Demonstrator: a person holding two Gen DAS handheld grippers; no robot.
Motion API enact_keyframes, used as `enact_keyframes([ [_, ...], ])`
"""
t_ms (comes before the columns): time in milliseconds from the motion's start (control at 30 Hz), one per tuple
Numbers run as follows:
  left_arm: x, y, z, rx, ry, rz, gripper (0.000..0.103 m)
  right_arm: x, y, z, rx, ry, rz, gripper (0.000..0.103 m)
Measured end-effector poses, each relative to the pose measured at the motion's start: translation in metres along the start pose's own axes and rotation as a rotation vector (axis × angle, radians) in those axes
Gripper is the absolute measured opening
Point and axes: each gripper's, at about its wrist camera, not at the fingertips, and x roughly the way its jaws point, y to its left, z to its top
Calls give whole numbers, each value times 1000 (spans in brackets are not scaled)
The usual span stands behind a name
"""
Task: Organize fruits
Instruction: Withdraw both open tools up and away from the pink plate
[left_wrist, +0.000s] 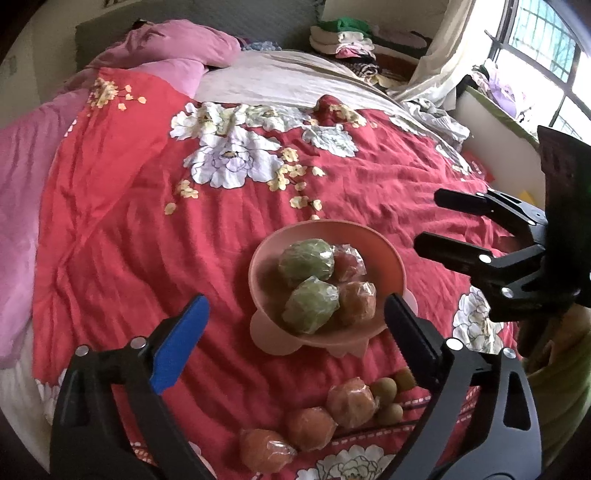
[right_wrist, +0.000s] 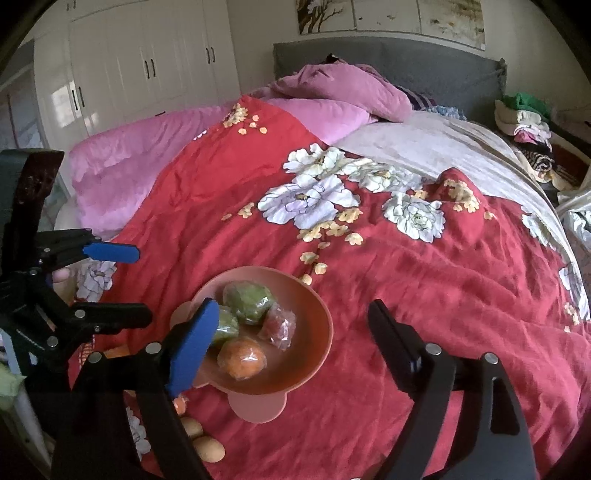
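A pink bowl sits on the red flowered bedspread. It holds two green wrapped fruits, a red one and an orange one. My left gripper hovers open just in front of the bowl, with nothing between its fingers. Below it lie three loose wrapped oranges and several small round fruits. My right gripper is open and empty over the bowl; its blue pad hides part of a green fruit. Each gripper shows in the other's view.
A pink quilt lies bunched along the left side and head of the bed. A grey sheet covers the far part. Folded clothes are stacked at the far right, near a window. White wardrobes stand behind.
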Motion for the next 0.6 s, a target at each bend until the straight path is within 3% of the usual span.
enact_keyframes([
  [600,-33,7,-14,-47,-76,26,93,-34,16,-7,-28,-67,32,93],
])
